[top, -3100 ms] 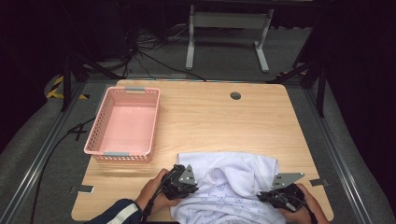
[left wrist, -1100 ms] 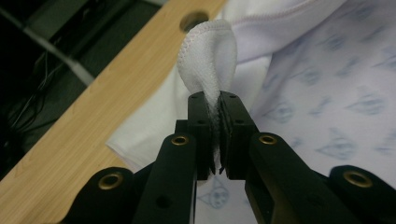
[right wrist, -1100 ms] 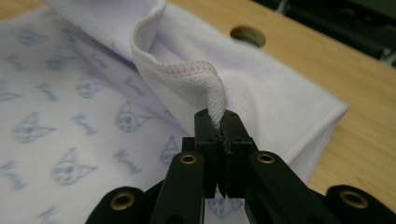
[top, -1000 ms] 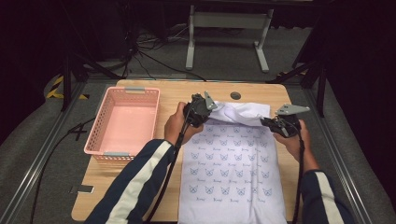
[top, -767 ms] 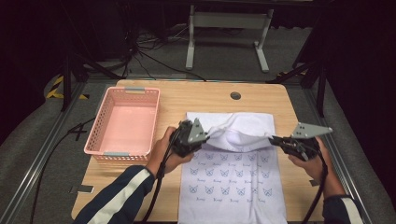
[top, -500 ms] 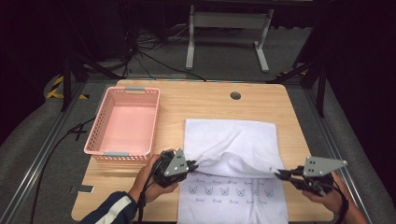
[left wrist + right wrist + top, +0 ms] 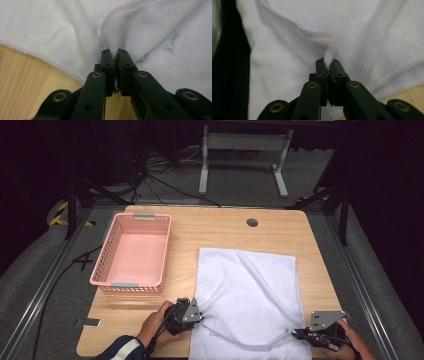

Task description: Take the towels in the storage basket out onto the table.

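From the high view, you hold the white towel (image 7: 247, 295) folded on the bench (image 7: 210, 227). Your left hand-held gripper (image 7: 114, 56) pinches one hemmed corner; your right hand-held gripper (image 7: 327, 63) clamps the other (keeping the fold aligned).
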Motion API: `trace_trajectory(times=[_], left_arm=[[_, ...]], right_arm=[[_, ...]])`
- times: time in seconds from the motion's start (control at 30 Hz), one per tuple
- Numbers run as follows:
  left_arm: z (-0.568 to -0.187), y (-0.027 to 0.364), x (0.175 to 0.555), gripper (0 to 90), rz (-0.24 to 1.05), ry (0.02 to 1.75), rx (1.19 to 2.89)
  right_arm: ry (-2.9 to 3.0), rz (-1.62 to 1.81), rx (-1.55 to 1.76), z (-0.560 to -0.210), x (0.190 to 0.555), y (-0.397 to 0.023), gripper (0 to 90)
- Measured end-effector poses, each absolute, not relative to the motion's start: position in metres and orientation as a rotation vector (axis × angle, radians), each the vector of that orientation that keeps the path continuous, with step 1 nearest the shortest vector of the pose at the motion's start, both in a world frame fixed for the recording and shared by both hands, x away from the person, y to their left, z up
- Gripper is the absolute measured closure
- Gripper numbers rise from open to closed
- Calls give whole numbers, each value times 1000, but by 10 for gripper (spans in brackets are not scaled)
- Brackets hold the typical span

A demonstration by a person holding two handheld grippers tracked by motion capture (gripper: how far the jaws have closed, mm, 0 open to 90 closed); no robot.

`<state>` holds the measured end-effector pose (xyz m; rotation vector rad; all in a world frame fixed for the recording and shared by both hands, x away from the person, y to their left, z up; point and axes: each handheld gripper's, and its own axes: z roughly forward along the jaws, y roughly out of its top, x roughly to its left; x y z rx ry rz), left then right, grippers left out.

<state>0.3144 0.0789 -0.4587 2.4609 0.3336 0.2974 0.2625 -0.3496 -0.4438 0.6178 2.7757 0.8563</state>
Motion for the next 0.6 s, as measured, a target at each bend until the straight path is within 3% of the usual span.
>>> trace_trajectory(times=[0.33, 0.6], left_arm=[[-450, 67, 355, 865, 430, 478, 2378], [-411, 85, 318, 853, 473, 301, 2244]], right_arm=[[2529, 874, 802, -447, 311, -366, 869], [2482, 1032, 609, -410, 272, -381, 855]])
